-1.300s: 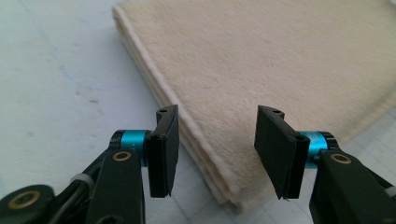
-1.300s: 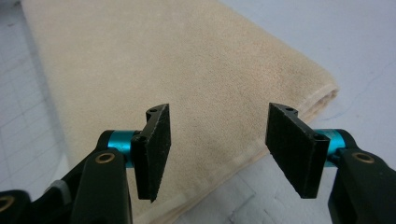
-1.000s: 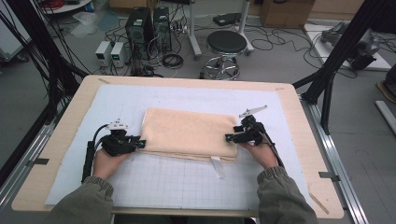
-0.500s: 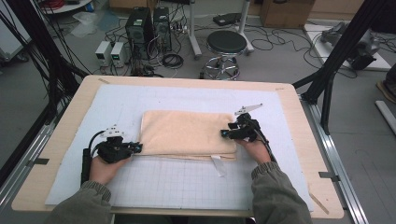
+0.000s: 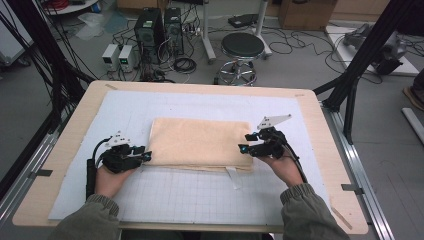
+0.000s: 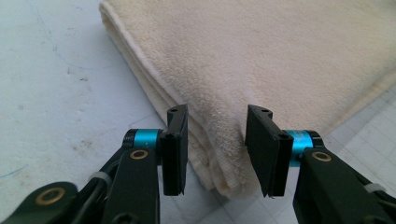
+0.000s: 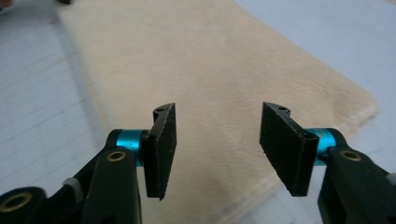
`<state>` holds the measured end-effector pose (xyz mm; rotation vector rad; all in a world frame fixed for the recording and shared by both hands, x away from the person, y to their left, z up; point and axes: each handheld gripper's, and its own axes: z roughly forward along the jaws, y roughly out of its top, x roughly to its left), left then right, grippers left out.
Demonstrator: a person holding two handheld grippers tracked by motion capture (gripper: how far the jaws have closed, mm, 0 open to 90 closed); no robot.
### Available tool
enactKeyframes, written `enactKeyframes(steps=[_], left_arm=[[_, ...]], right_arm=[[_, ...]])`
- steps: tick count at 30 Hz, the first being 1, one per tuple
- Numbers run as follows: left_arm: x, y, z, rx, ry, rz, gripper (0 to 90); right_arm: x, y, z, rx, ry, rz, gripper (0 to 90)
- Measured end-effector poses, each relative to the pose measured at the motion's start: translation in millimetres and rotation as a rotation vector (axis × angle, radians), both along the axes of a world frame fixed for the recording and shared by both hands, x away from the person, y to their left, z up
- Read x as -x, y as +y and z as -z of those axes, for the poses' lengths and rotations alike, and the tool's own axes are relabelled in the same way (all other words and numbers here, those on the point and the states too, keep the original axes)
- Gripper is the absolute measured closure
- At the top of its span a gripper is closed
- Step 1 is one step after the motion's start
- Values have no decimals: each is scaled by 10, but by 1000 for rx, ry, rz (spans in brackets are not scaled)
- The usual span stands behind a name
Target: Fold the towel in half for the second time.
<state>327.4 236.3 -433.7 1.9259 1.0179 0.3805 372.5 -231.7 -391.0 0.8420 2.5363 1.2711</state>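
On the wooden bench (image 5: 60, 165), spread over a pale gridded mat (image 5: 175, 192), lay a folded cream towel (image 5: 200, 144), set near the middle with its long side running across the person's front. A small white tag (image 5: 233, 177) stuck out from under its near edge onto the mat.

At the towel's left end, the left tongs (image 5: 147, 156) sat low, borne by the left hand (image 5: 111, 177) resting on the mat. Seen in the left gripper view, the left tongs (image 6: 215, 140) had just been opening: the jaws stood apart on either side of the towel's (image 6: 280, 60) near folded corner, whose stacked layers lay in the gap, with no pad seen pressing on the cloth.

At the right end, the right tongs (image 5: 242, 148) were carried by the right hand (image 5: 284, 167) at the towel's right edge, the grey three-cornered plate (image 5: 272, 121) on top tilted upward. Seen in the right gripper view, the right tongs (image 7: 217, 149) were open and empty, their jaws well apart above the towel (image 7: 201, 60), which stretched away beneath them with nothing caught between the pads.

Beyond the bench, on the floor, stood a black round stool (image 5: 242, 46), two computer towers (image 5: 161, 27) and a tangle of cables (image 5: 185, 64).
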Motion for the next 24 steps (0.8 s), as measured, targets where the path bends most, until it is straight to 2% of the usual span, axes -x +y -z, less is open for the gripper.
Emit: enactKeyframes(steps=[2, 5, 8, 10, 12, 14, 15, 16, 17, 19, 20, 24], left_arm=[[17, -22, -8, -1, -9, 11, 590], [21, -37, -5, -1, -14, 29, 571], [18, -49, 18, -10, 2, 39, 570], [18, -59, 46, -30, 15, 45, 585], [17, -60, 69, -32, 27, 49, 617], [18, -62, 78, -25, 25, 45, 647], [17, -59, 75, -26, 24, 46, 651], [20, -56, 70, -30, 21, 49, 660], [24, -57, 68, -28, 21, 50, 680], [25, -55, 67, -23, 24, 52, 695], [27, -56, 67, -19, 25, 55, 696], [43, -53, 60, -18, 17, 51, 688]], right_arm=[[117, -7, 8, 2, -23, -15, 489], [236, -71, 95, -10, -16, -17, 490], [303, -117, 216, -13, -12, -29, 503], [325, -110, 300, 7, -7, -36, 522], [324, -91, 375, 33, -5, -51, 599], [327, -72, 427, 58, -19, -68, 743], [331, -74, 429, 55, -19, -81, 819], [336, -77, 411, 56, -29, -88, 839], [341, -88, 385, 46, -50, -94, 844], [358, -122, 332, 19, -50, -106, 849], [370, -132, 316, 20, -51, -104, 850], [402, -151, 351, 33, -15, -122, 832]])
